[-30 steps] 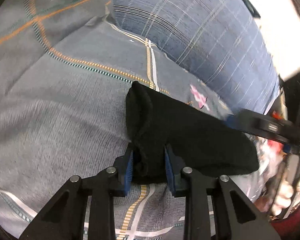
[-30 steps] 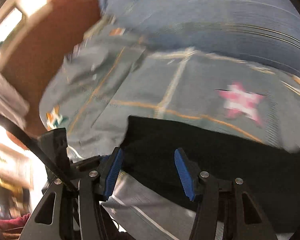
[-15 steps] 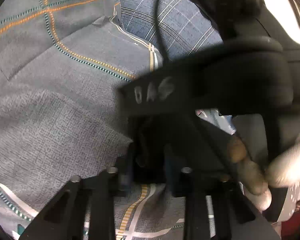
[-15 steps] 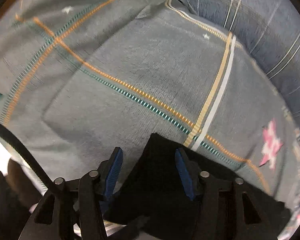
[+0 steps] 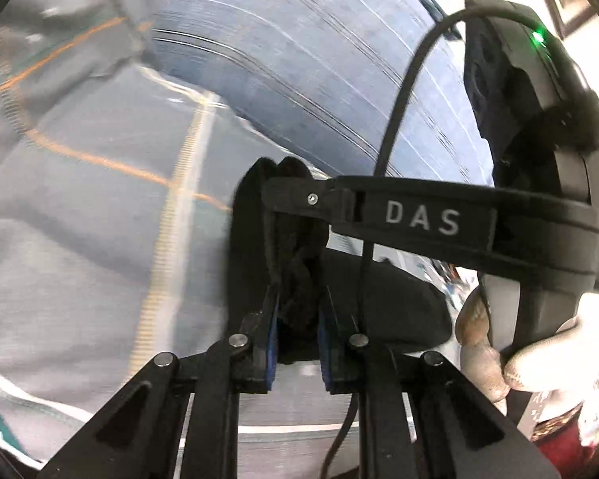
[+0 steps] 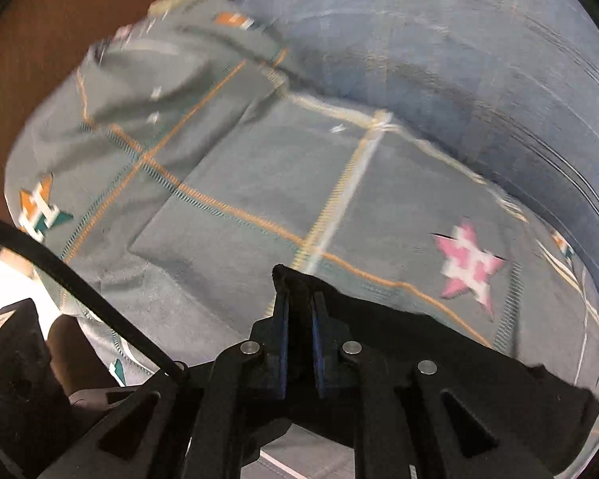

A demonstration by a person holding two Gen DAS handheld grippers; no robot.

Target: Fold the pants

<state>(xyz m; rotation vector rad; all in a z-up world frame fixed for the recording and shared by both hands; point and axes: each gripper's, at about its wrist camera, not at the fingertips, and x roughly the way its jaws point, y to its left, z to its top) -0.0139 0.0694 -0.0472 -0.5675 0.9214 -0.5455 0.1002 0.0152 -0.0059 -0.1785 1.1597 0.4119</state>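
Both fingers clamped on black pants (image 5: 299, 311), left gripper (image 5: 297, 343) angled downward, right gripper (image 6: 299, 343) pointing steeply down over grey bedspread (image 6: 227, 183)

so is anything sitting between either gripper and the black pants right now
Nothing visible. The left gripper is clamped on a bunched fold of the black pants, and the right gripper, whose jaws have just been closing, pinches a corner of them. The right gripper's body only crosses the left camera's view.
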